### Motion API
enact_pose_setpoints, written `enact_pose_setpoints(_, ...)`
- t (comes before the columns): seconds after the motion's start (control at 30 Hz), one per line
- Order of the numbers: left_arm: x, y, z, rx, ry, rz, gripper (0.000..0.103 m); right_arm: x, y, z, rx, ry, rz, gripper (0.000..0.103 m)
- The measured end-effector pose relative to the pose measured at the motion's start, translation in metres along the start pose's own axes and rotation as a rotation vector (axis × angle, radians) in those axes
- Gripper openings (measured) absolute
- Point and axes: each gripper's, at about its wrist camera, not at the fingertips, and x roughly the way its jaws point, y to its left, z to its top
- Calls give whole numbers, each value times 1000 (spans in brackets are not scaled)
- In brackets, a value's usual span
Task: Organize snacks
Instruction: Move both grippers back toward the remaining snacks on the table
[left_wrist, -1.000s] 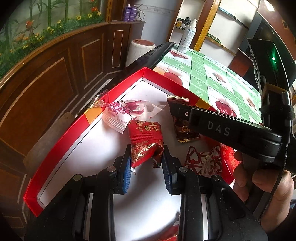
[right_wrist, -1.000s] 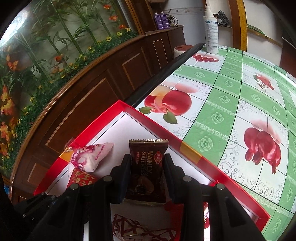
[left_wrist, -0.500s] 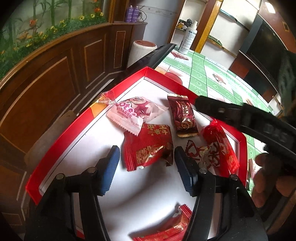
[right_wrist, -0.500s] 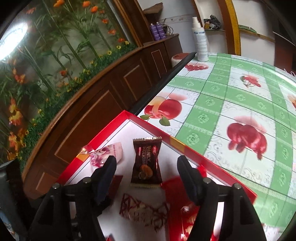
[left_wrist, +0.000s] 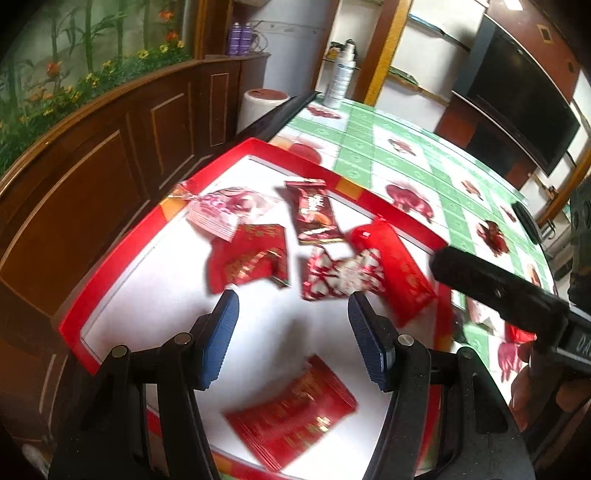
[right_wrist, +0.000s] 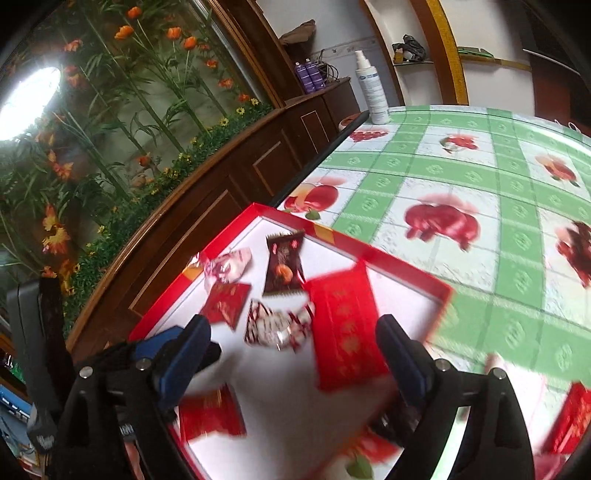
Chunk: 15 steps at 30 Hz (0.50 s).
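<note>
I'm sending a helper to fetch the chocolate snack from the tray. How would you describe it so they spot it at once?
Look at the red-rimmed white tray at the table's corner. Near its far rim, the dark brown packet lies flat beside a pale pink-and-white wrapper. It is the only brown packet; the others are red, pink or red-and-white.

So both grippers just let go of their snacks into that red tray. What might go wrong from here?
1. The red tray sits at the table edge, one corner apparently past it; a nudge could tip it.
2. The long red packet lies against the tray's rim and might slide out.
3. More red packets lie on the tablecloth; reaching for them, the right gripper and left gripper, both open with nothing between their jaws, could collide.
</note>
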Motion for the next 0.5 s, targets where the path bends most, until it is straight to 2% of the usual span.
enact_pose_setpoints(0.37, -4, -51, -13, 99, 33, -48, 62, -63, -51, -33, 81, -29, -33, 93)
enact_pose_setpoints(0.5, -7, -69, -16, 140, 36, -62, 62, -85, -73, -45, 102, -42, -76, 94)
